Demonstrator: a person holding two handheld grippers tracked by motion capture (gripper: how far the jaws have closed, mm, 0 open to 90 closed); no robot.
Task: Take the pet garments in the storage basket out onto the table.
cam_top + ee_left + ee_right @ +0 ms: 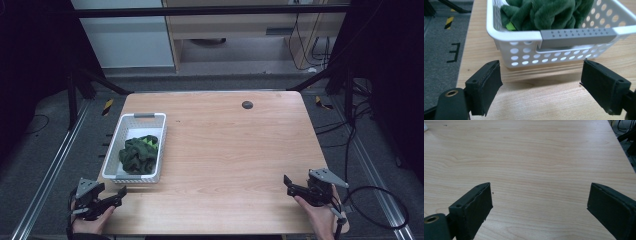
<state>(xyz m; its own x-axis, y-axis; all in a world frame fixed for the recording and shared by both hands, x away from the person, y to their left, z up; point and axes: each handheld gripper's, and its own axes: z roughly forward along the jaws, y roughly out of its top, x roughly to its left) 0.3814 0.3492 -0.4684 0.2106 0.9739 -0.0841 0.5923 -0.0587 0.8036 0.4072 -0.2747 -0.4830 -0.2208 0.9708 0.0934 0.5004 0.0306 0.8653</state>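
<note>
At table's (225,145) left edge, left gripper (541,82) just short of basket (524,53) holding green cloth (544,12), jaws wide, likely to take the near rim. Right gripper (539,202) wide too, parked over bare wood.

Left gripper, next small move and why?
Probably ease the left gripper forward and up over the white basket rim toward the green cloth. Its jaws stand open and empty just short of the basket's near wall, and the cloth lies bunched inside; the right gripper is far off.
</note>
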